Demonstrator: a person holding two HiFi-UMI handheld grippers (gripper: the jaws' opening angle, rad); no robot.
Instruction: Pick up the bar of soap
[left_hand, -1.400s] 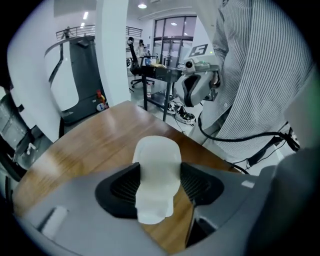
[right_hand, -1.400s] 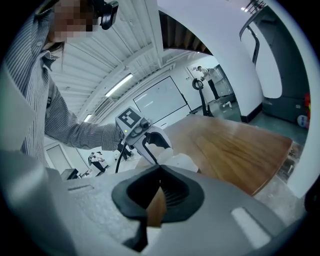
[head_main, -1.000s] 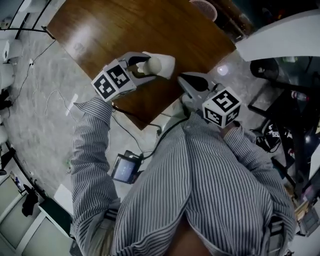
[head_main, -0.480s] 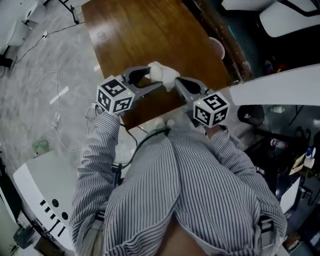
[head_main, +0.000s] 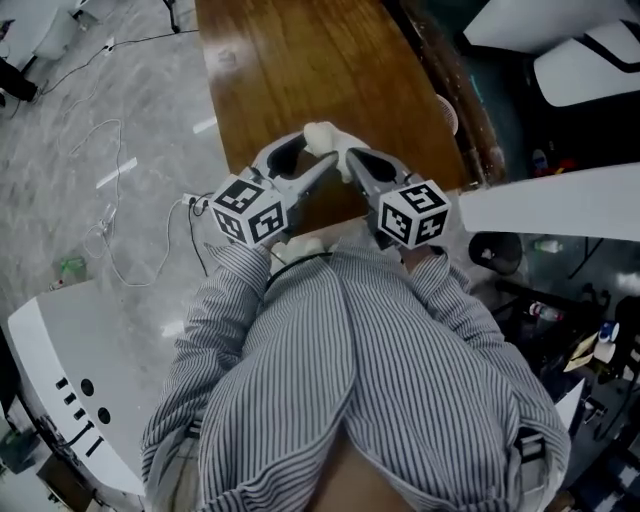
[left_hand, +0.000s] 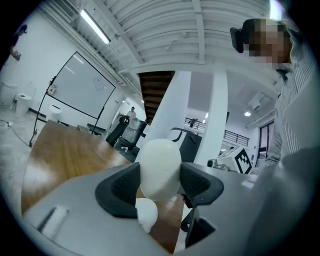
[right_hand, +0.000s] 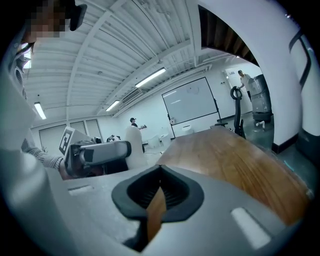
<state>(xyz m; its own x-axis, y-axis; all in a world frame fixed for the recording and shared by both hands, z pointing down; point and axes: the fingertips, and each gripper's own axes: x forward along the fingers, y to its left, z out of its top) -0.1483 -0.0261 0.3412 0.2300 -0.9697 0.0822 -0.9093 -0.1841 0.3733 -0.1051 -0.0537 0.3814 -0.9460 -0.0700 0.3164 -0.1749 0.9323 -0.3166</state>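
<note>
A white oval bar of soap is held above the near end of the brown wooden table. My left gripper is shut on it; in the left gripper view the soap fills the gap between the two dark pads. My right gripper is close beside it on the right, jaws shut with nothing between them. From the right gripper view the soap shows at the left, in the left gripper.
A small round basket sits at the table's right edge. Cables lie on the marble floor at left. A white panel juts in at right, and white furniture stands at lower left.
Both grippers have drawn closer together and toward the body, the soap staying in the left gripper. The head view has swung, so the table now runs straight ahead.
</note>
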